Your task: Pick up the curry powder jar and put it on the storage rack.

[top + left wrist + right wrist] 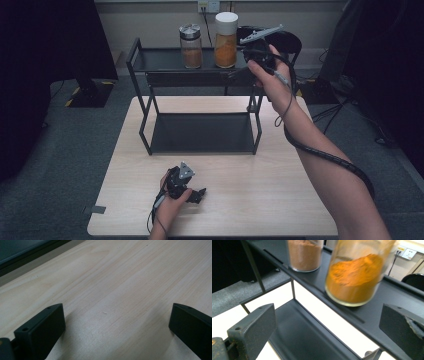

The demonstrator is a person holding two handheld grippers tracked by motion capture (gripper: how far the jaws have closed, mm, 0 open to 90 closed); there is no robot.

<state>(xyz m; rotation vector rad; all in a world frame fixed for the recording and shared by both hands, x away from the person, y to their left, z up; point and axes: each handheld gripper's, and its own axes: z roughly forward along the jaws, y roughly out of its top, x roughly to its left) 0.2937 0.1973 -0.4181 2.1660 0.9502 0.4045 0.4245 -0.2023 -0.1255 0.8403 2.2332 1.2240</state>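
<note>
Gaping wide and empty, right tool (pixel 239 56) beside orange jar (pixel 225 41), left tool (pixel 200 194) likewise on table (pixel 250 190).

Light wood table (pixel 240 200) on grey carpet floor (pixel 60 150), carrying a black two-tier metal rack (pixel 145 112) at its 12 o'clock edge. Rack top shelf (pixel 165 60) holds two jars side by side: brown-powder jar (pixel 191 46) at 9 o'clock of the white-lidded orange-powder jar (pixel 226 40). Lower shelf (pixel 200 132) is bare.
</note>
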